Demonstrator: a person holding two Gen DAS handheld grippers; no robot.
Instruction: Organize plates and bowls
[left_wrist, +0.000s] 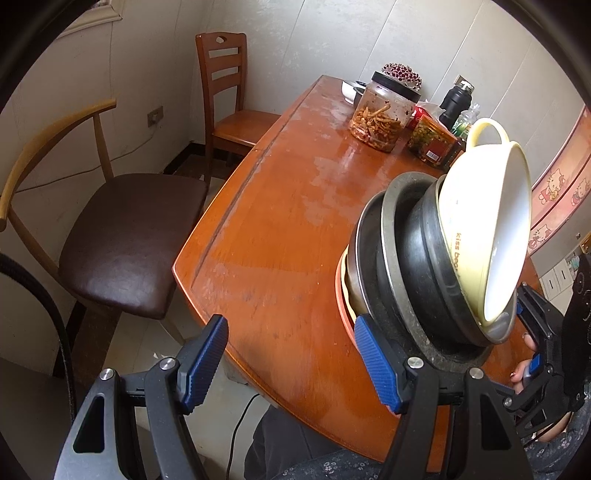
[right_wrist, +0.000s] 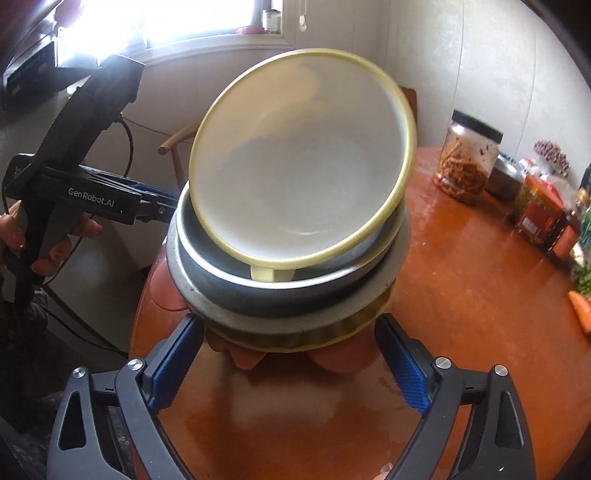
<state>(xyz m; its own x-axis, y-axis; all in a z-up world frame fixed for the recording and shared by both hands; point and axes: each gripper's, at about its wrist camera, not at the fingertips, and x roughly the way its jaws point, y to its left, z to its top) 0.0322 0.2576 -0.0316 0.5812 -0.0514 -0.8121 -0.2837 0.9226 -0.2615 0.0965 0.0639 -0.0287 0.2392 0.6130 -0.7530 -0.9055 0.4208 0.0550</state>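
A stack of dishes stands on the wooden table. A cream bowl with loop handles sits tilted on top, inside a black bowl. Under them are a grey plate, a yellow plate and an orange dish at the bottom. My left gripper is open and empty, its right finger beside the stack. My right gripper is open and empty, its fingers on either side of the stack's base.
Jars of pickles, a red-labelled jar, a black flask and bottles stand at the table's far side. A carrot lies at the right. Two chairs stand left of the table.
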